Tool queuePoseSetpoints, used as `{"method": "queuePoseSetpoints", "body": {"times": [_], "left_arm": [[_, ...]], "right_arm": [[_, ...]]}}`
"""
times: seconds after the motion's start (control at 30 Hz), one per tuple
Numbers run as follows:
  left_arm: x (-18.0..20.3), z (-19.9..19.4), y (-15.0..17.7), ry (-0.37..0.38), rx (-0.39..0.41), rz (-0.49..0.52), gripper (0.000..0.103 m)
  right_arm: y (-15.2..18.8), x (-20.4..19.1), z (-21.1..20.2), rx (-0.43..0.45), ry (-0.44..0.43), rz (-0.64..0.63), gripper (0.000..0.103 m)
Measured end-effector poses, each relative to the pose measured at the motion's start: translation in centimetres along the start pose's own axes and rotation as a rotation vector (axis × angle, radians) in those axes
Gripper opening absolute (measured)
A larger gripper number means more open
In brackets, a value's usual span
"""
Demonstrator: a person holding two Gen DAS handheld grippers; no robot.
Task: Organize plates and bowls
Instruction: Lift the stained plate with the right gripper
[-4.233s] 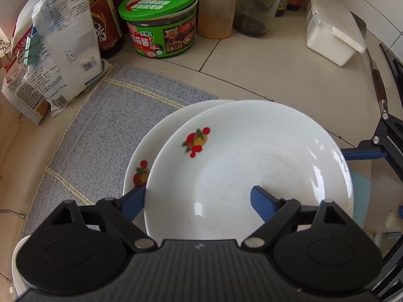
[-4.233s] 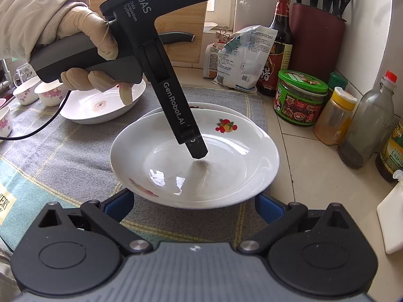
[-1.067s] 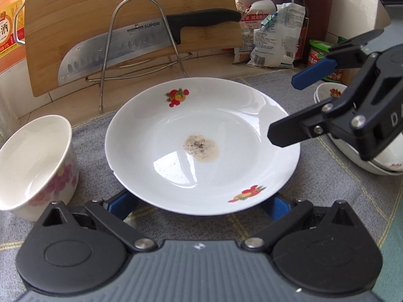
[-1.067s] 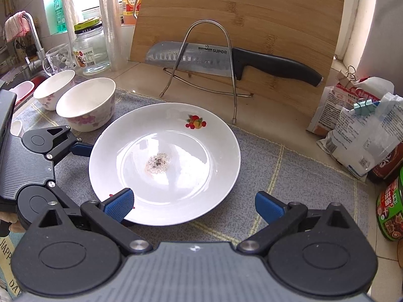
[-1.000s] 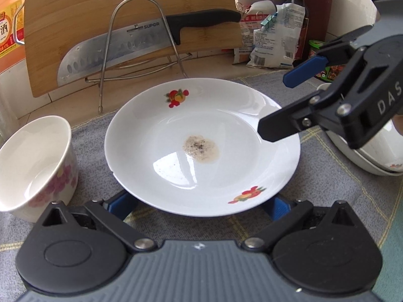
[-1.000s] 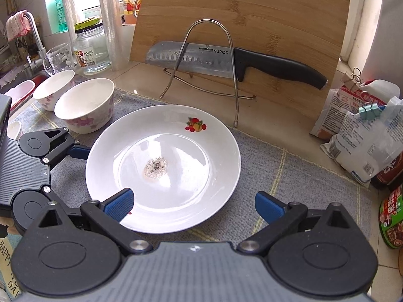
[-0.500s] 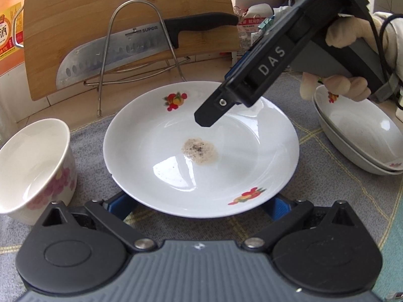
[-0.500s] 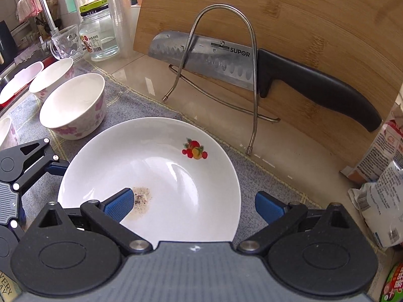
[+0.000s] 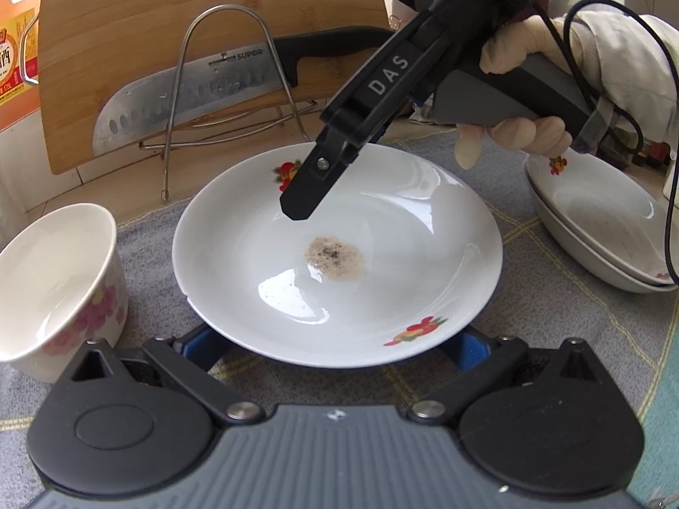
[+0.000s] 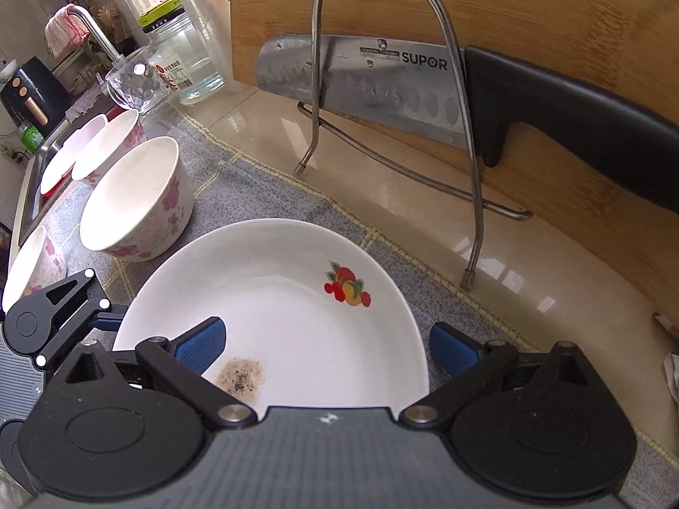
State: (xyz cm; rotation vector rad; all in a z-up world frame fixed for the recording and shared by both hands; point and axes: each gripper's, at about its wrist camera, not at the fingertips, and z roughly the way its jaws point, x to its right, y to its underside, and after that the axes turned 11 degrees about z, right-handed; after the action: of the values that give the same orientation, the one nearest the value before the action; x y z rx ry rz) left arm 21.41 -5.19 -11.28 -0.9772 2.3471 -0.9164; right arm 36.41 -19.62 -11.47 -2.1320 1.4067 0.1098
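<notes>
While both grippers sit over the white plate on the grey mat, nothing is gripped. Left gripper: jaws wide, plate's near rim between and above them. Right gripper: jaws wide, one finger over the plate's inside, the other beyond its rim. Brown speckled stain at plate centre. Floral bowl left of left jaws; stacked plates to their right.
</notes>
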Motion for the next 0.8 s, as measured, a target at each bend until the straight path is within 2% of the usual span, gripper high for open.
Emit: {"method": "queuePoseSetpoints", "body": {"times": [0.37, 0.8], "left_arm": [[-0.14, 0.04, -0.10, 0.007, 0.001, 0.006, 0.103], [-0.20, -0.06, -0.23, 0.008, -0.003, 0.009, 0.101]], "right_arm": [[-0.14, 0.18, -0.19, -0.053, -0.081, 0.009, 0.103], [-0.31, 0.08, -0.12, -0.077, -0.082, 0.001, 0.103]]}}
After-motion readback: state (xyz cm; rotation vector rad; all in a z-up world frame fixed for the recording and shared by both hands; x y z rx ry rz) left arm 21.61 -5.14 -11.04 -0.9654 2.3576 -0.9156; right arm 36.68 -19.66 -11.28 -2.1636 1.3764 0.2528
